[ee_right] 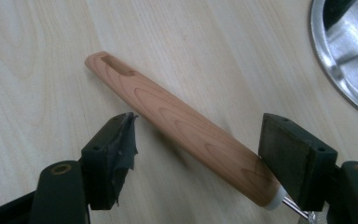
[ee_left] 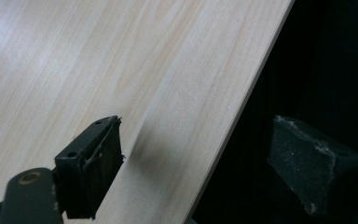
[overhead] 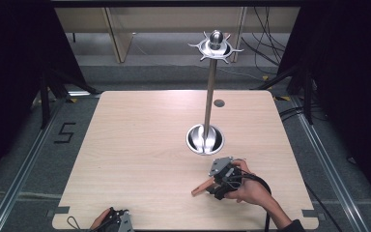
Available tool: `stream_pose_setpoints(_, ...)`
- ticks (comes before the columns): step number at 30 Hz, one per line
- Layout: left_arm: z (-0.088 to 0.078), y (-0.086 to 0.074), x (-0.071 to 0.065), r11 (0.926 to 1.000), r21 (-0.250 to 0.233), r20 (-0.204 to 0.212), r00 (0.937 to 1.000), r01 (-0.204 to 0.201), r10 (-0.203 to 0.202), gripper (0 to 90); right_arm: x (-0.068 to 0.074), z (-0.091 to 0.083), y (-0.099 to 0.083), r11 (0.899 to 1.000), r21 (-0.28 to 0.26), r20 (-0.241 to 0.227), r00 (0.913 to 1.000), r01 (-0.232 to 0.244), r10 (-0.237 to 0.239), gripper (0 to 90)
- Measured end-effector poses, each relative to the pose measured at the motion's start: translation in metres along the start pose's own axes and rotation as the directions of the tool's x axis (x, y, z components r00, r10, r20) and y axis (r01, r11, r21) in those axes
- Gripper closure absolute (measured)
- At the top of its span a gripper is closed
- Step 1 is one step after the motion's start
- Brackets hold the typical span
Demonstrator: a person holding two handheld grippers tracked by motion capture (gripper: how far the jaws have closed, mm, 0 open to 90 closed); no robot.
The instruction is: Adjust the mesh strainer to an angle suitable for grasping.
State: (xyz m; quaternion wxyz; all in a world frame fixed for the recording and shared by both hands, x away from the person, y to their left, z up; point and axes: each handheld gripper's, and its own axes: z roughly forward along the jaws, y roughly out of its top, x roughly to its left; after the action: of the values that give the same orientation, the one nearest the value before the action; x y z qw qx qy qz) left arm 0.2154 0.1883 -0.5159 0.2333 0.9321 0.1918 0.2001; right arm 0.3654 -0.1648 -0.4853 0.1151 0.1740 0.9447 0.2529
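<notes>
A utensil with a reddish wooden handle (ee_right: pixel 182 126) lies flat on the light wooden table (overhead: pixel 140 135); a slot is cut near its far end, and a white collar and thin metal shank show at its near end. My right gripper (ee_right: pixel 203 140) is open, one jaw on each side of the handle. The left pad stands clear of the wood and the right pad sits close beside the collar end. From above, the handle (overhead: pixel 202 187) sticks out left of the right gripper (overhead: pixel 222 179). My left gripper (ee_left: pixel 196 144) is open over the table's front edge, with nothing between its jaws.
A metal stand rises from a round shiny base (overhead: pixel 205 139) just beyond the right gripper, its pole ending in a ring of hooks (overhead: pixel 215 46). The base rim (ee_right: pixel 335 60) shows at the top right of the right gripper view. The left gripper (overhead: pixel 118 221) rests at the front edge.
</notes>
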Motion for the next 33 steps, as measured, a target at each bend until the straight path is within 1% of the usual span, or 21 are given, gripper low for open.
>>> stream_pose_setpoints(1,0.0004,-0.0003,0.0001,1.0,0.001,-0.006,1.0,0.0,0.0,16.6,0.0003,0.0008,0.0007,1.0,0.008,-0.007,1.0,0.002,-0.002,28.6)
stream_pose_setpoints(3,0.0002,-0.0001,0.0,1.0,-0.001,-0.002,1.0,0.002,-0.002,16.6,0.0001,0.0016,0.0012,1.0,0.008,-0.006,1.0,-0.001,0.001,28.8)
stream_pose_setpoints(4,-0.0003,0.0001,-0.0001,1.0,0.001,0.002,1.0,0.001,-0.001,16.6,0.0005,0.0036,0.0017,1.0,0.014,-0.016,0.9997,-0.019,0.019,29.4)
stream_pose_setpoints(5,-0.0001,0.0002,0.0005,1.0,0.002,0.01,0.9999,-0.006,0.006,16.6,-0.0008,0.0047,0.0023,1.0,0.018,-0.023,0.9997,0.004,-0.003,29.6)
stream_pose_setpoints(7,-0.0001,-0.0001,-0.0001,1.0,0.001,-0.003,1.0,-0.001,0.001,16.6,-0.001,0.0058,0.0022,1.0,0.018,-0.023,0.9997,-0.004,0.005,29.9)
stream_pose_setpoints(8,0.0001,0.0,-0.0003,1.0,-0.001,-0.002,1.0,0.001,-0.001,16.6,-0.0011,0.0063,0.0022,1.0,0.022,-0.03,0.9995,-0.008,0.008,30.7)
stream_pose_setpoints(9,0.0001,0.0001,-0.0003,1.0,-0.002,0.001,1.0,0.001,-0.001,16.6,-0.0018,0.0074,0.0024,1.0,0.023,-0.033,0.9994,0.007,-0.006,32.4)
stream_pose_setpoints(10,0.0,0.0002,0.0002,1.0,0.002,0.009,0.9999,-0.005,0.005,16.6,-0.0012,0.0074,0.0021,0.999,0.045,-0.053,0.9986,0.0,0.002,36.6)
stream_pose_setpoints(12,0.0005,0.0003,0.0007,0.9999,0.009,0.009,0.9999,-0.005,0.005,16.6,-0.0012,0.0081,0.0019,0.999,0.051,-0.057,0.9983,-0.003,0.006,37.2)
stream_pose_setpoints(13,0.0006,0.0004,0.0005,0.9999,0.01,0.005,1.0,-0.006,0.006,16.6,-0.001,0.0081,0.0019,0.998,0.057,-0.068,0.9976,-0.009,0.013,40.7)
stream_pose_setpoints(15,0.0007,0.0005,0.0004,1.0,0.005,0.011,0.9999,-0.005,0.005,16.6,-0.0001,0.0076,0.002,0.998,0.058,-0.077,0.997,-0.006,0.011,43.3)
stream_pose_setpoints(18,0.0007,0.0004,0.0005,0.9999,0.01,0.008,0.9999,-0.006,0.006,16.6,-0.0006,0.008,0.0021,0.999,0.052,-0.078,0.9969,0.005,-0.001,43.9)
stream_pose_setpoints(19,0.0007,0.0005,0.0004,0.9999,0.009,0.01,0.9999,-0.005,0.005,16.6,-0.0004,0.0072,0.0028,0.998,0.066,-0.089,0.9961,0.007,-0.002,46.2)
stream_pose_setpoints(24,0.0006,0.0004,0.0003,1.0,0.009,0.01,0.9999,-0.005,0.005,16.5,0.0001,0.0065,0.005,0.996,0.086,-0.087,0.9962,0.018,-0.01,48.8)
stream_pose_setpoints(26,0.0007,0.0001,0.0002,1.0,-0.002,0.013,0.9999,-0.005,0.005,16.6,0.0013,0.0057,0.0068,0.994,0.103,-0.091,0.9956,0.033,-0.023,52.7)
stream_pose_setpoints(28,0.0005,-0.0003,-0.0005,1.0,0.0,-0.003,1.0,0.001,-0.001,16.6,0.0019,0.0052,0.0072,0.993,0.114,-0.093,0.9956,0.023,-0.013,53.2)
stream_pose_setpoints(29,0.0003,-0.0002,-0.0006,1.0,0.002,0.001,1.0,0.0,0.0,16.6,0.0014,0.0053,0.0077,0.993,0.113,-0.087,0.996,0.03,-0.021,53.9)
stream_pose_setpoints(30,0.0002,-0.0001,-0.0007,1.0,0.0,0.001,1.0,0.001,-0.001,16.5,0.0004,0.0058,0.0085,0.992,0.115,-0.091,0.9949,0.053,-0.042,55.1)
stream_pose_setpoints(31,0.0005,0.0,-0.0004,1.0,-0.001,0.007,1.0,-0.002,0.002,16.5,0.0004,0.0058,0.0085,0.992,0.115,-0.091,0.9949,0.053,-0.042,55.1)
stream_pose_setpoints(32,0.0009,-0.0001,-0.0004,1.0,0.003,0.006,1.0,-0.003,0.003,16.5,-0.0012,0.0056,0.0091,0.99,0.127,-0.116,0.992,0.064,-0.049,57.6)
stream_pose_setpoints(33,0.0009,-0.0001,-0.0004,1.0,0.003,0.006,1.0,-0.003,0.003,16.5,-0.0012,0.0056,0.0091,0.99,0.127,-0.116,0.992,0.064,-0.049,57.6)
